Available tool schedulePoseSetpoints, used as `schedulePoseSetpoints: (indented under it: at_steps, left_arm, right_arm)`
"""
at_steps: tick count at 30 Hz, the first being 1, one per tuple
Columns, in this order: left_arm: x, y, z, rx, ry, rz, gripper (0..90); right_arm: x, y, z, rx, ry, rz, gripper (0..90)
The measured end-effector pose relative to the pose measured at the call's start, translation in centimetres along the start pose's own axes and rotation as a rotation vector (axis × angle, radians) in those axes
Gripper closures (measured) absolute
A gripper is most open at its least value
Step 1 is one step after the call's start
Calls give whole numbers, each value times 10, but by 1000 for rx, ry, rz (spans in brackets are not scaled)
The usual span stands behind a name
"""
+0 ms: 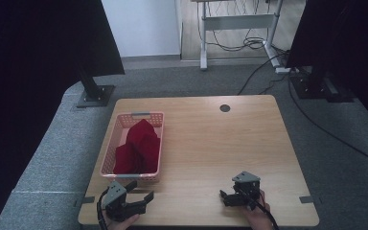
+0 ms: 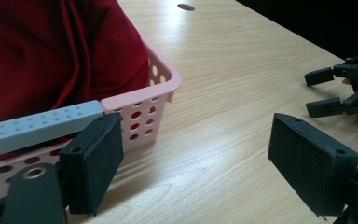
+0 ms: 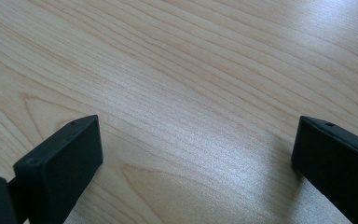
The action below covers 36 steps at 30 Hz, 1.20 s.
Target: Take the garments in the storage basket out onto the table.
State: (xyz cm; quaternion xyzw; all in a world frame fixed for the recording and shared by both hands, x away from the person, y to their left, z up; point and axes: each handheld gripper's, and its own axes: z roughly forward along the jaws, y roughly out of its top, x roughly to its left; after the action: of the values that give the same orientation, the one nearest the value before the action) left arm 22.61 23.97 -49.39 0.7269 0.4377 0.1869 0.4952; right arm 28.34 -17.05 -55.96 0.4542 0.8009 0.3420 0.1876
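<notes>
Table (image 1: 211, 143) centre frame, carpet floor around it. Basket (image 1: 117, 139) on the table's left side, long axis running front to back, its near end close to the front edge. Cloth (image 1: 138, 146) bunched inside the basket, piled above the rim. Grommet hole (image 1: 224, 108) at the table's far edge, right of centre. Left hand-held gripper (image 1: 141, 190) on the table at the front-left corner, just before the basket's near end, jaws spread and pointing right. Right hand-held gripper (image 1: 224, 197) at front right, well apart from the left, jaws spread and pointing left. Desk frame and cables on the floor behind the table.
</notes>
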Motion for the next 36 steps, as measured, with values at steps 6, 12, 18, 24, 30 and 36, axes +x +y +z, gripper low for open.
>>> schedulePoseSetpoints:
  at_steps: [6, 12, 18, 24, 30, 36]
  left_arm:
    - [4, -2, 2, 5, 11, -12, 176]
    - [5, -4, 5, 20, 5, -20, 176]
    - [4, -4, 5, 20, 2, -16, 178]
    - [5, -5, 7, 27, 1, -22, 178]
    - [5, -5, 8, 35, 0, -20, 179]
    - [6, -5, 8, 38, -3, -25, 180]
  right_arm:
    - [0, 0, 0, 0, 0, 0, 15]
    - [0, 0, 0, 0, 0, 0, 15]
    - [0, 0, 0, 0, 0, -1, 15]
    - [0, 0, 0, 0, 0, 0, 15]
    - [0, 0, 0, 0, 0, 0, 15]
    - [0, 0, 0, 0, 0, 0, 15]
